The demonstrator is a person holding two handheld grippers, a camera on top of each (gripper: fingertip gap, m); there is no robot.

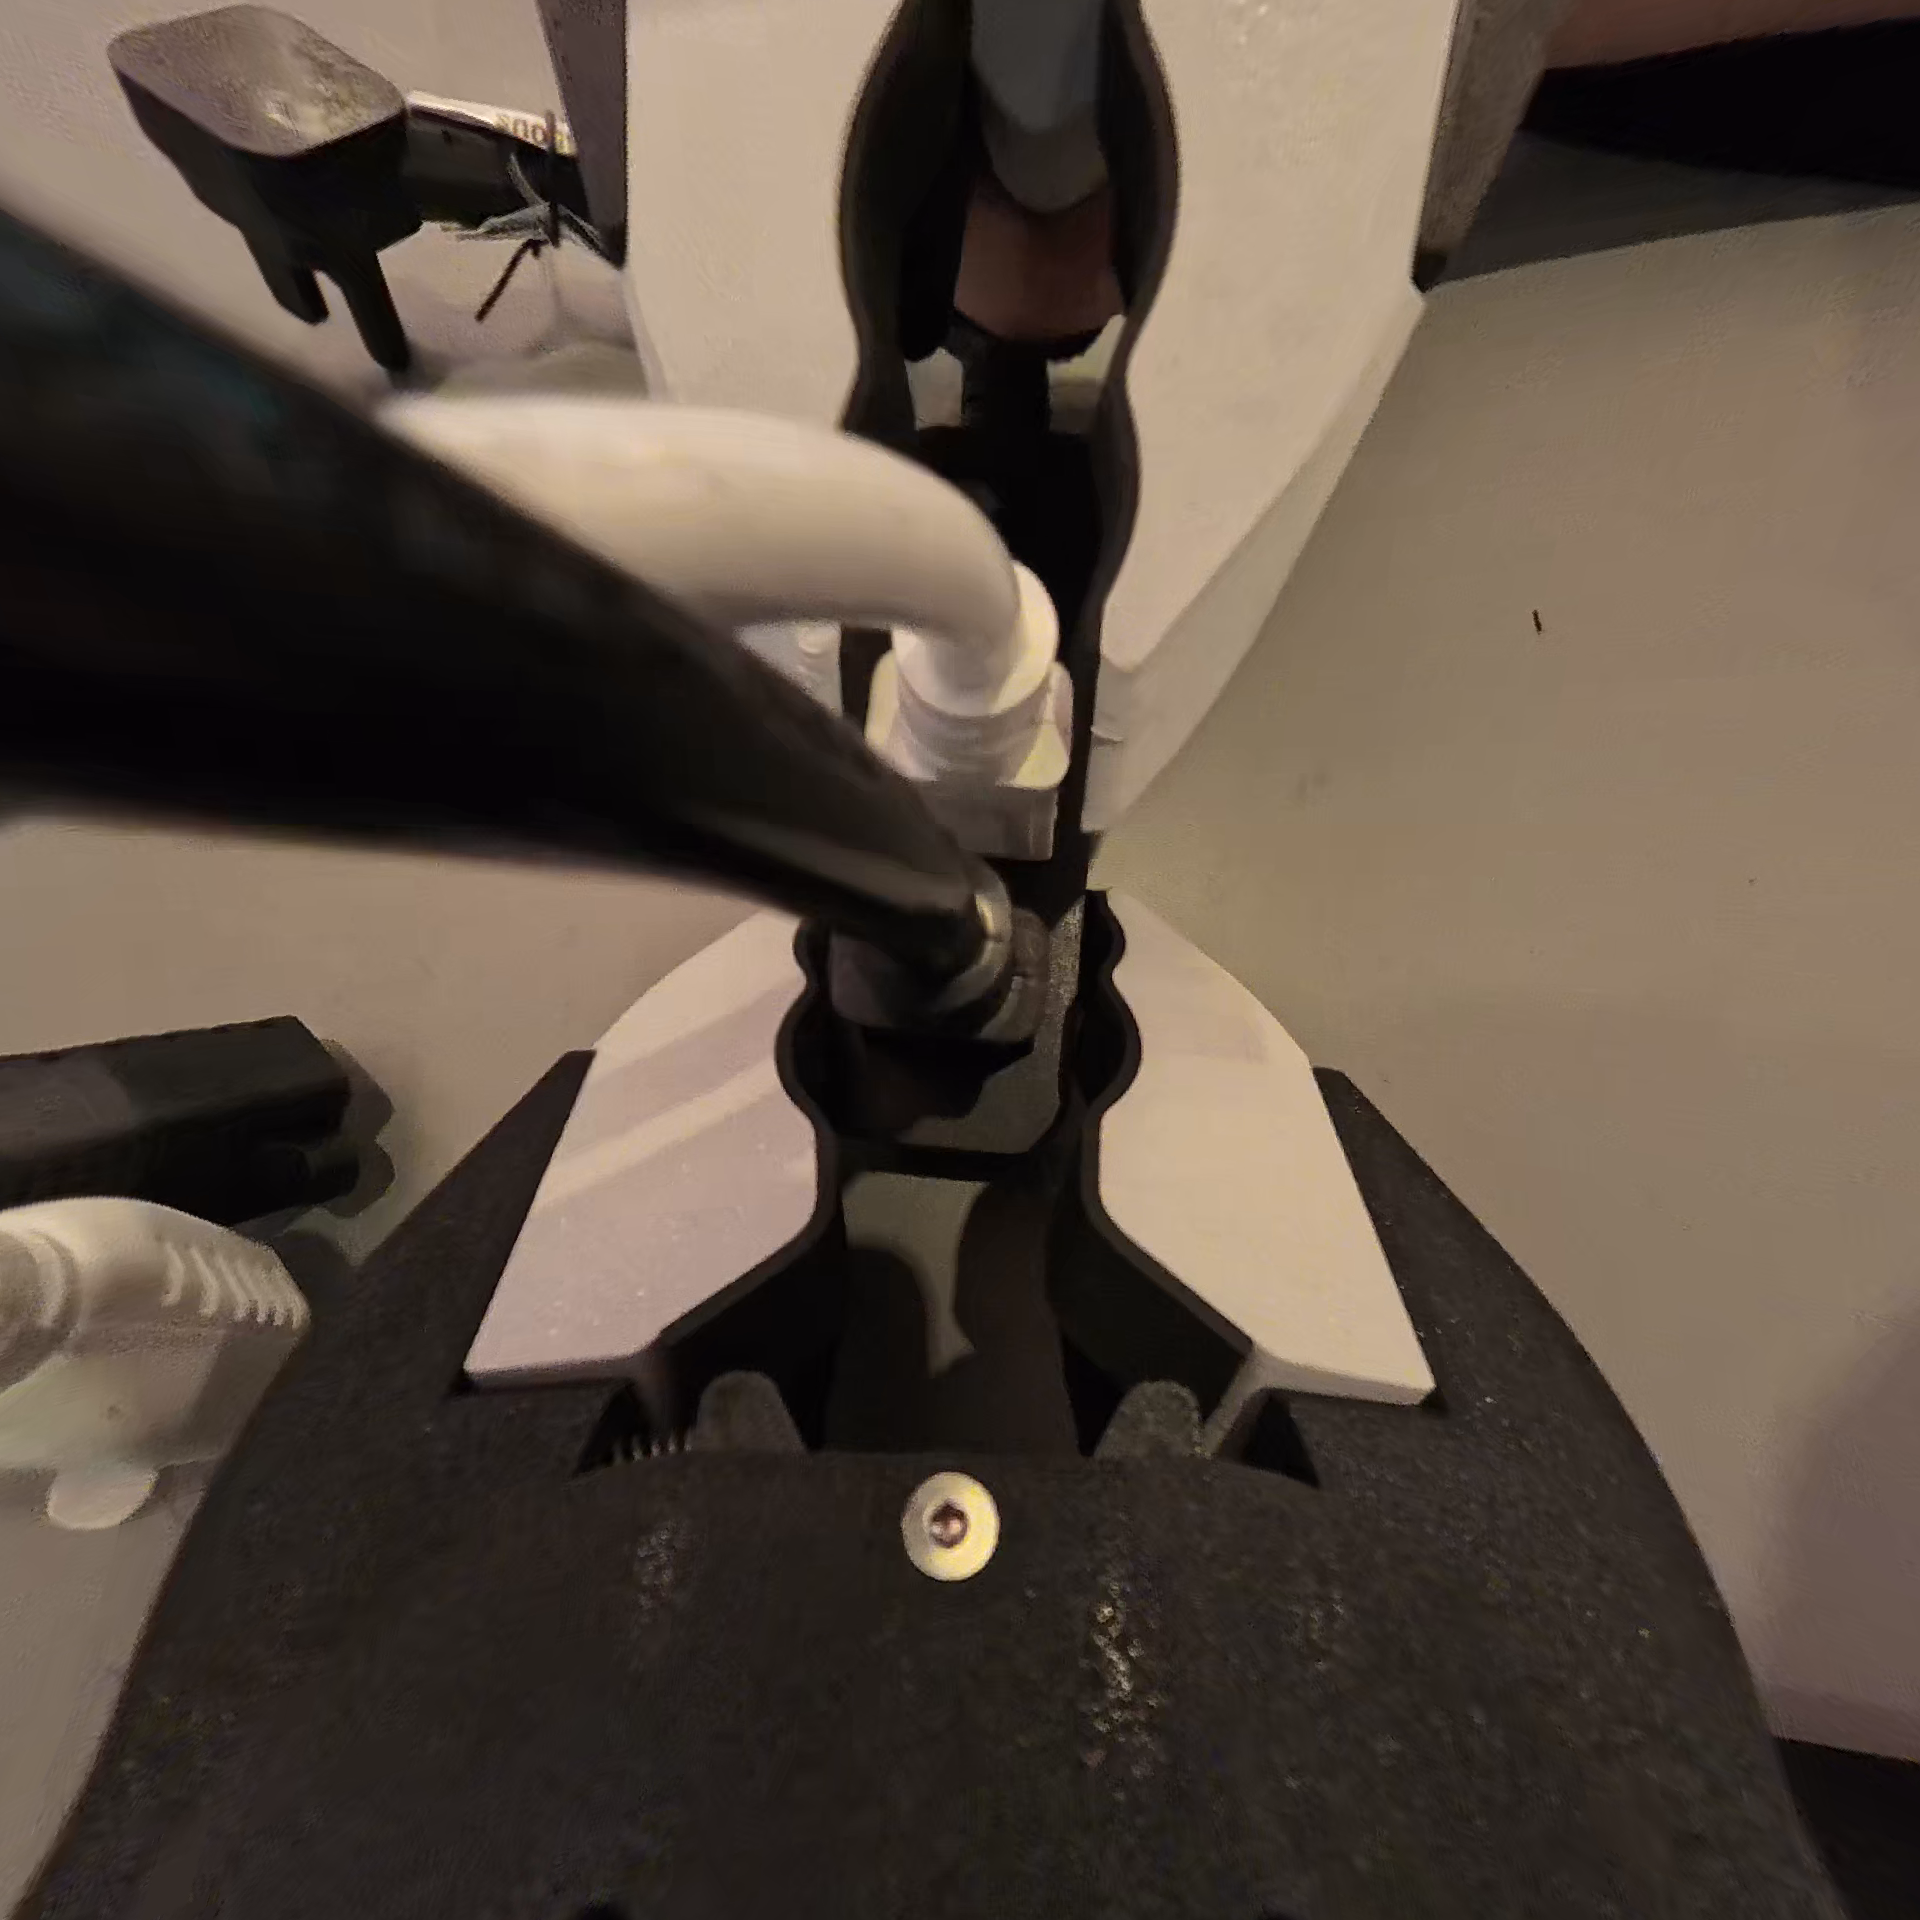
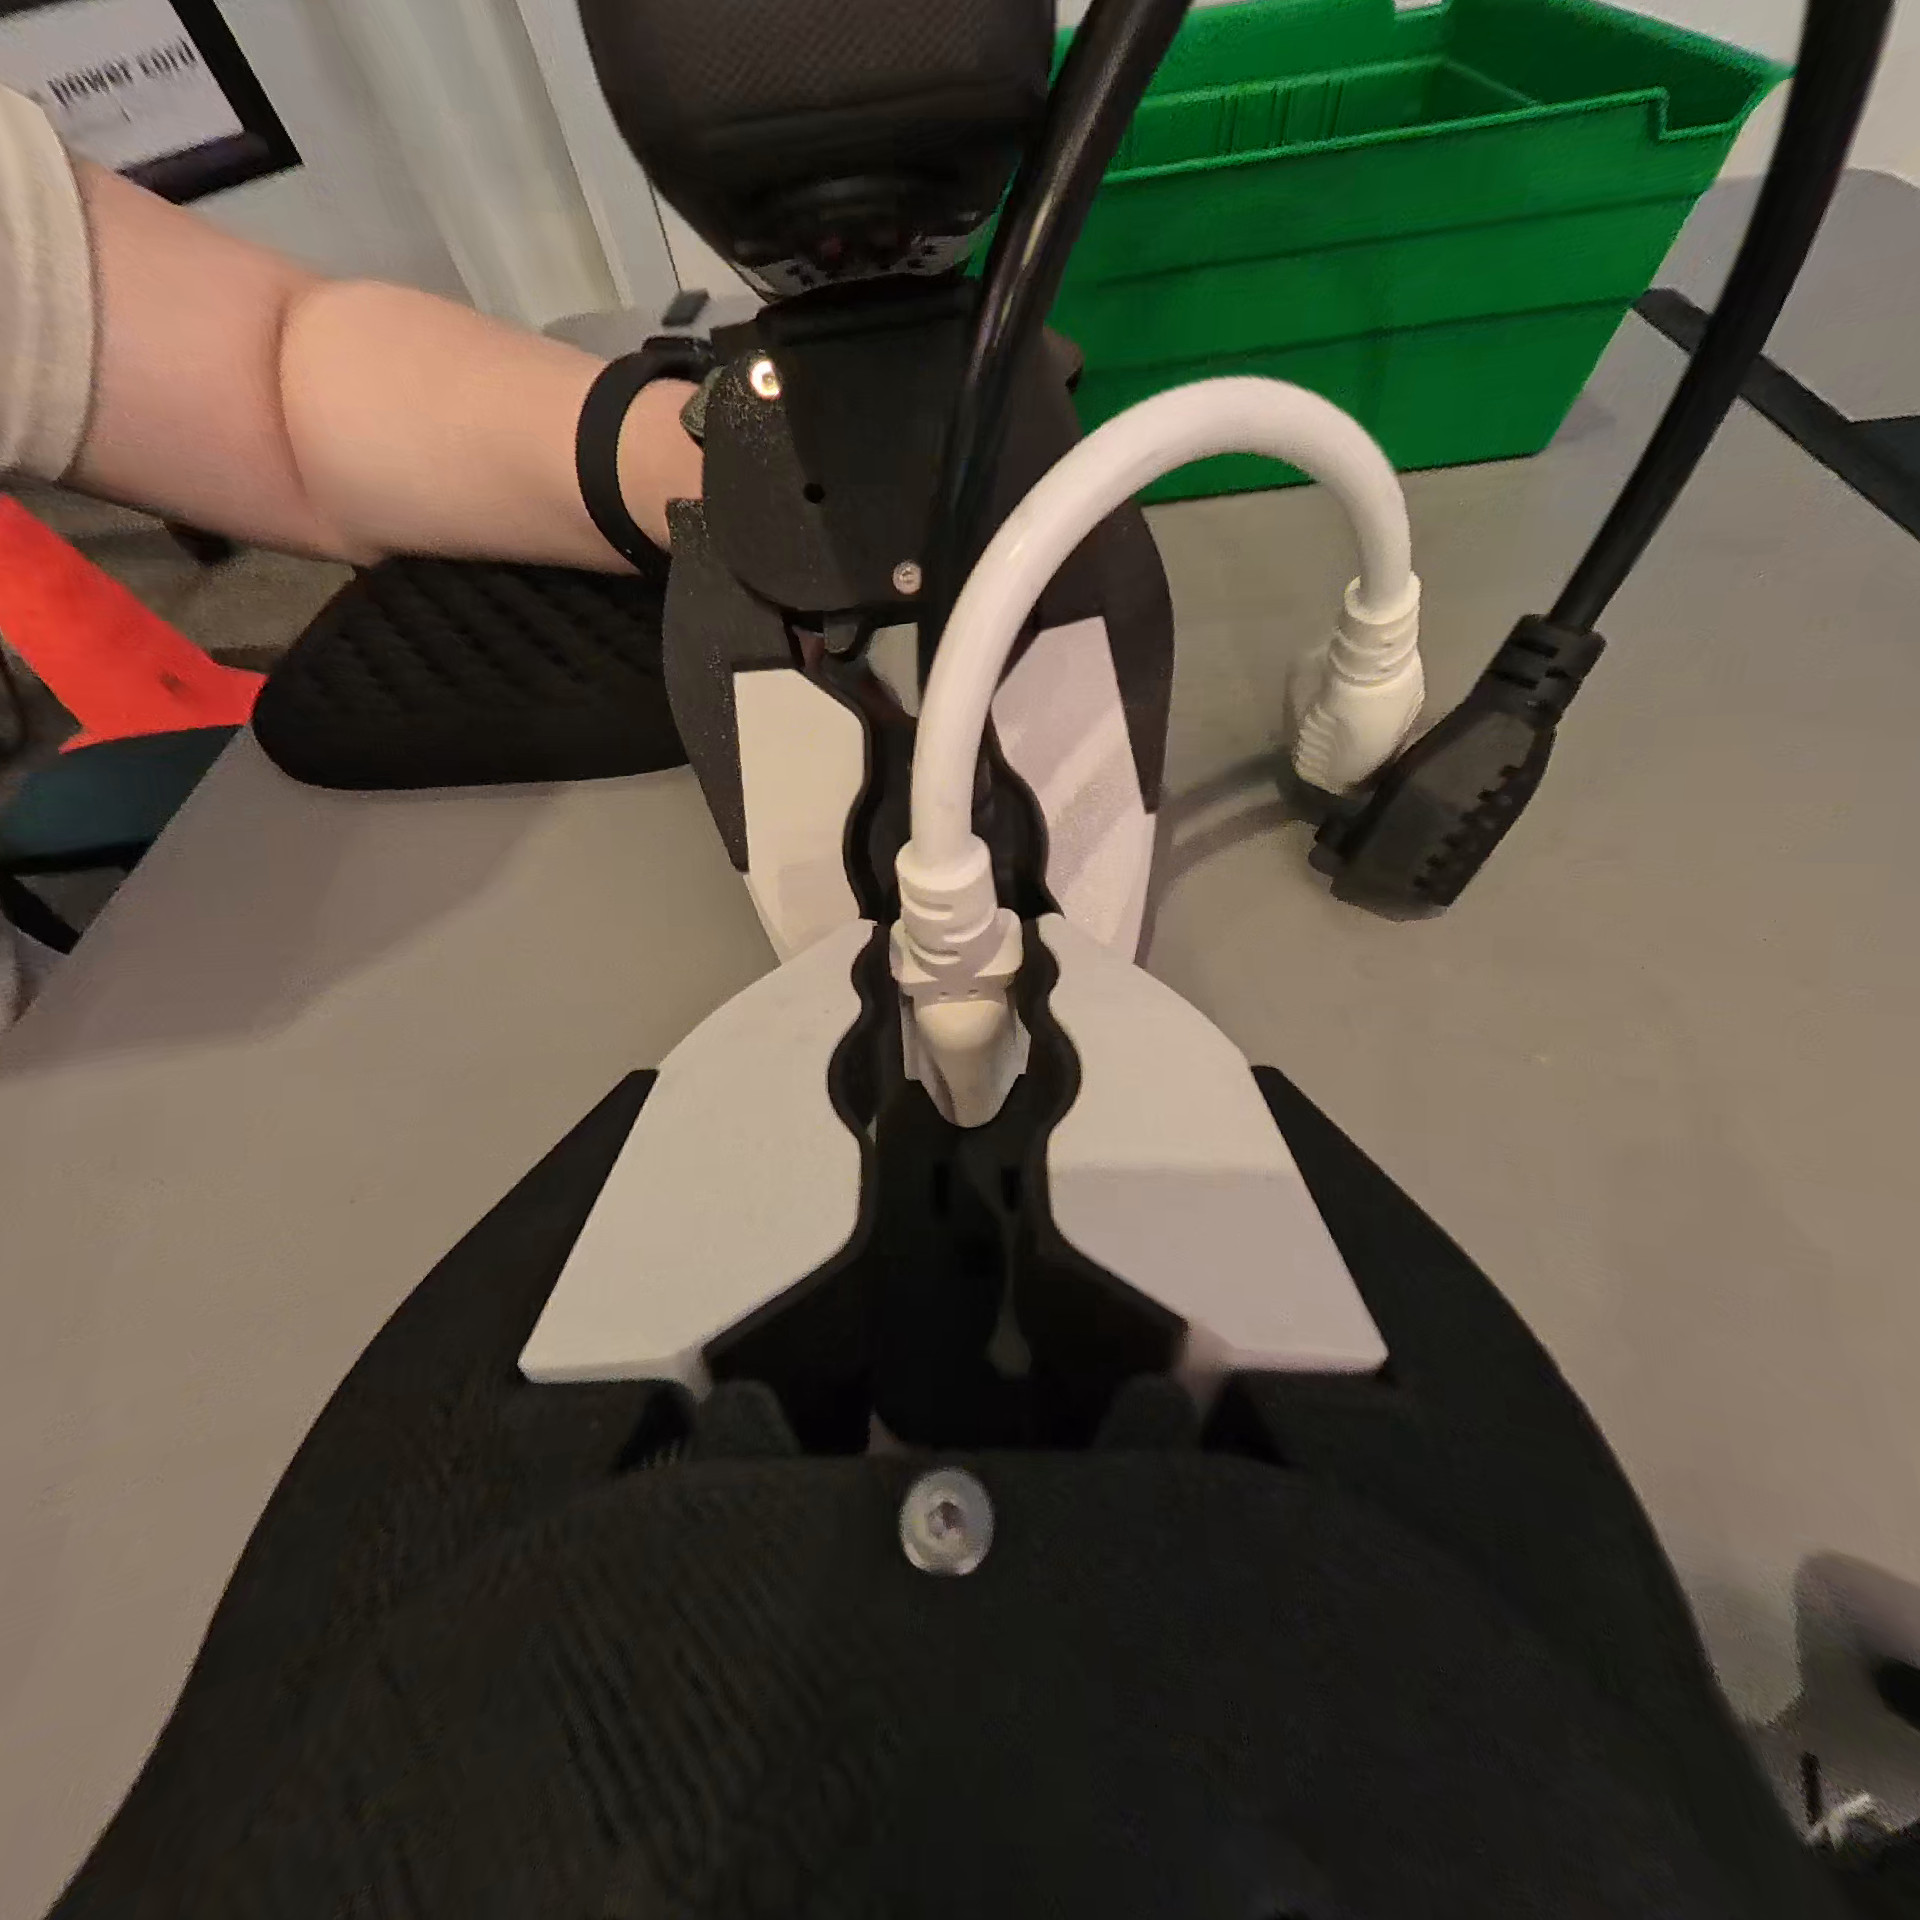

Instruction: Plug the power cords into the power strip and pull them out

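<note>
Nearest each lens sits my own black gripper housing with a single silver screw. My right gripper [image 2: 961,1023] has its fingers [image 2: 748,1153] pinched on a white plug [image 2: 956,987]; its white cord [image 2: 1174,447] arches up and over to a second white plug [image 2: 1356,686] lying on the table. My left gripper [image 1: 961,997] meets the right one tip to tip, its fingers [image 1: 1195,1174] clamped on a black plug [image 1: 935,982], whose black cord [image 1: 416,665] sweeps off to the left, blurred and large. In the left wrist view the white plug [image 1: 982,717] sits just beyond the black one; whether the two are joined I cannot tell, as the fingers cover the joint. Surface: a flat grey table [image 2: 1558,1091]. On it, right wrist view: a black connector [image 2: 1455,758] touching the second white plug, and a green plastic bin [image 2: 1403,260] behind. Room: pale wall, a black mesh chair seat [image 2: 468,675] at the table edge, something orange [image 2: 104,644] lower left, a framed sign [image 2: 156,83] cut off at the corner. A bare forearm [image 2: 364,416] with a black wristband [image 2: 613,457] runs to the left gripper. Left wrist view, partly cropped: another black plug [image 1: 270,156] top left, a black block [image 1: 166,1112] and a white plug end [image 1: 135,1340] at the left edge. No power strip can be made out for certain.
</note>
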